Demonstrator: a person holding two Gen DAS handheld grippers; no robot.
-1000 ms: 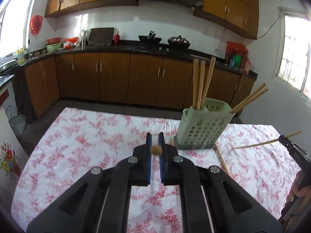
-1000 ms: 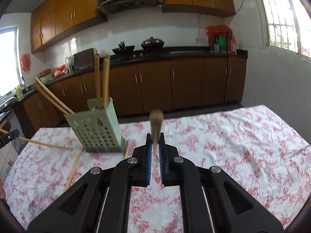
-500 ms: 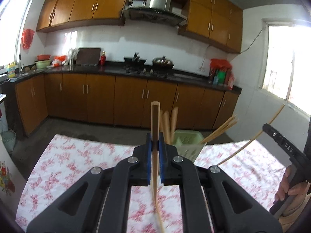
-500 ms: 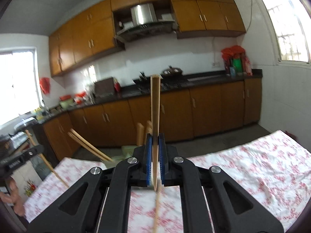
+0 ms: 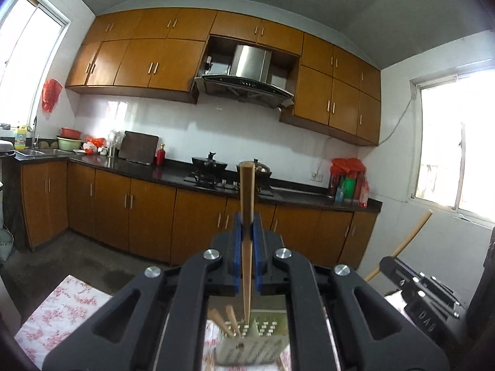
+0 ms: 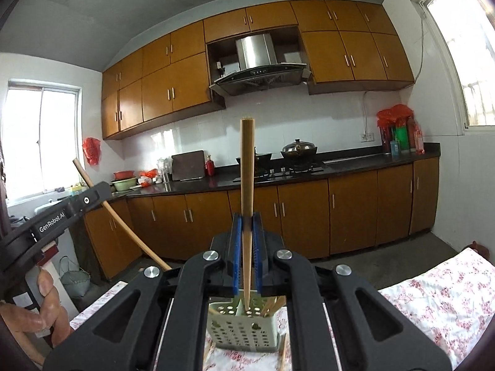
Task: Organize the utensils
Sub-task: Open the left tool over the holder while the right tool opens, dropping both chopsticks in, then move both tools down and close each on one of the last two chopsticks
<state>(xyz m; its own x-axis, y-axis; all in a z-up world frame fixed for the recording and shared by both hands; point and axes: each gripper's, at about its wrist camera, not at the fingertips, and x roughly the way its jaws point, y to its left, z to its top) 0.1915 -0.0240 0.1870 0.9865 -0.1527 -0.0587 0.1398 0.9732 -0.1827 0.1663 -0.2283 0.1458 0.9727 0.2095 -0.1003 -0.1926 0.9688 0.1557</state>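
Observation:
My left gripper point(image 5: 246, 222) is shut on a wooden chopstick point(image 5: 246, 204) held upright, tip down over the pale green perforated utensil holder point(image 5: 256, 343), which holds other chopsticks point(image 5: 230, 324). My right gripper point(image 6: 246, 222) is shut on another upright chopstick point(image 6: 247, 185), its tip just above the same holder point(image 6: 241, 330). The right gripper's body point(image 5: 420, 296) and its chopstick point(image 5: 408, 241) show at the right of the left wrist view. The left gripper's body point(image 6: 52, 219) and its chopstick point(image 6: 120, 216) show at the left of the right wrist view.
The holder stands on a table with a red-flowered cloth point(image 6: 439, 296). Loose chopsticks point(image 6: 282, 352) lie beside the holder's base. Wooden cabinets and a dark counter point(image 5: 173, 173) run along the far wall. A person's hand point(image 6: 43, 306) holds the left gripper.
Both grippers have risen and tilted up, turning their chopsticks from lying forward to upright. Both have come over the holder, which now shows below the fingers.

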